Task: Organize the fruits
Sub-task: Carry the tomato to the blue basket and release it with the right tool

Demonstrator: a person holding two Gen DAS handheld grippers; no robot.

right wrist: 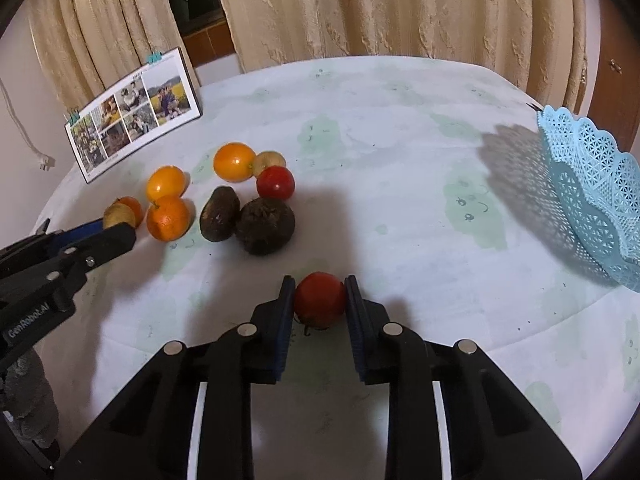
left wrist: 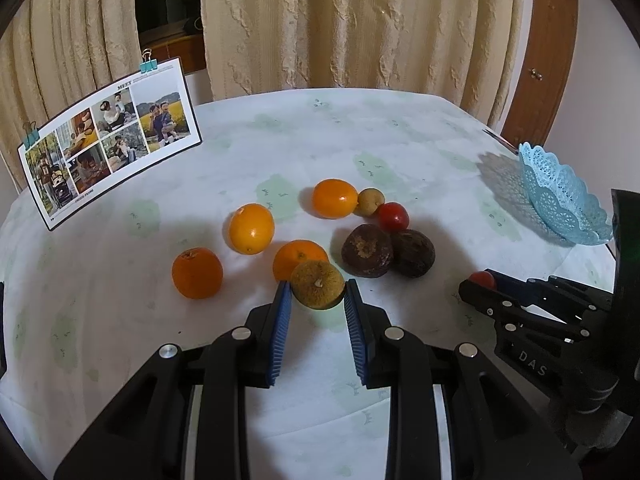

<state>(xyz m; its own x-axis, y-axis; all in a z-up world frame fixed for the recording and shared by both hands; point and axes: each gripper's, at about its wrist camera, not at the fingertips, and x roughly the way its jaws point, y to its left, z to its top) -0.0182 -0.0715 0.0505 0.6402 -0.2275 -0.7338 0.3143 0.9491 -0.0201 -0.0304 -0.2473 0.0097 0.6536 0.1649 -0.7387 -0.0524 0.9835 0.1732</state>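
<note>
**Both tongs pinching fruit above the cloth-covered counter**

The left tongs (left wrist: 317,294) are closed on a small brownish-green fruit (left wrist: 317,289), its blue pads (left wrist: 282,312) pressing on either side; the fruit's stem end faces the camera. The right tongs (right wrist: 319,298) are clamped on a red tomato (right wrist: 320,299), held between the two fingers near their tips.

The rest of the fruit lies in a loose cluster on the counter (left wrist: 400,132), which wears a pale cloth with faint green patches. From the left wrist view: an orange (left wrist: 197,273) sits apart at the left, a second orange (left wrist: 298,258) lies just behind the held fruit, and two yellow-orange citrus (left wrist: 251,229) (left wrist: 335,198) lie further back. A small tan fruit (left wrist: 370,201) touches the far citrus, with a second red tomato (left wrist: 393,217) just beside it. Two dark, wrinkled fruits (left wrist: 367,250) (left wrist: 414,253) rest against each other (their skin nearly black-brown).

A light blue lacy basket (right wrist: 588,196) stands at the right edge of the counter, well apart from the cluster. A clipped photo card (left wrist: 108,140) stands at the far left, with cream curtains (left wrist: 360,20) behind.
</note>
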